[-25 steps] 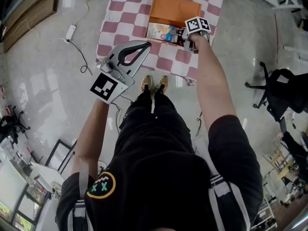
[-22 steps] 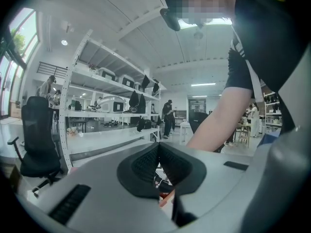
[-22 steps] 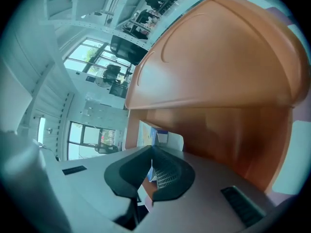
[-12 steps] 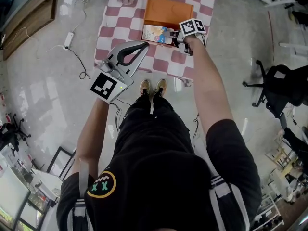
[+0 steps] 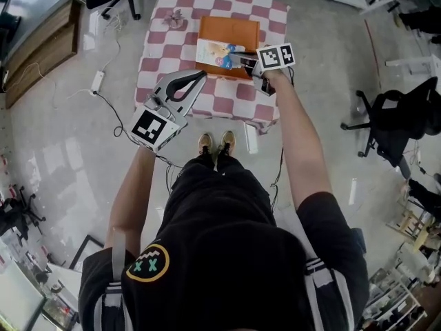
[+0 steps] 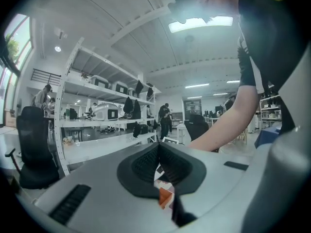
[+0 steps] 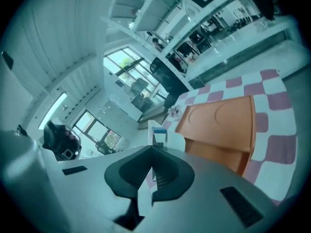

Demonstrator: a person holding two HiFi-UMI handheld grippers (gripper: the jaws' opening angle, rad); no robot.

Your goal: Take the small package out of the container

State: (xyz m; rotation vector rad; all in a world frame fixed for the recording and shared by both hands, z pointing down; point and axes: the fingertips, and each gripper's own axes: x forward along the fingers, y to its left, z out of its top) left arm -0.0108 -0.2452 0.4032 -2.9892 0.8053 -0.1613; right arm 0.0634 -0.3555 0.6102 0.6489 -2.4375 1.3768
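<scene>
1. The fingers (image 7: 170, 171) of the right gripper (image 5: 241, 59) are pressed together on the thin edge of the small package (image 7: 158, 136). With so narrow a pinch, I judge a quick swing could let it swivel or slip free.
2. The package hangs at the near edge of the orange container (image 7: 221, 120), and I cannot tell whether it is fully clear. A low pull might catch the wall and drag the container across the table (image 5: 265, 19).
3. The left gripper (image 6: 158, 152) has its fingers closed on nothing and is held well apart from the table, so nothing steadies the container.
4. Count: two grippers, one package, one container, one table under a checked cloth, and one small pink thing (image 5: 173, 21) near the cloth's far corner.
</scene>
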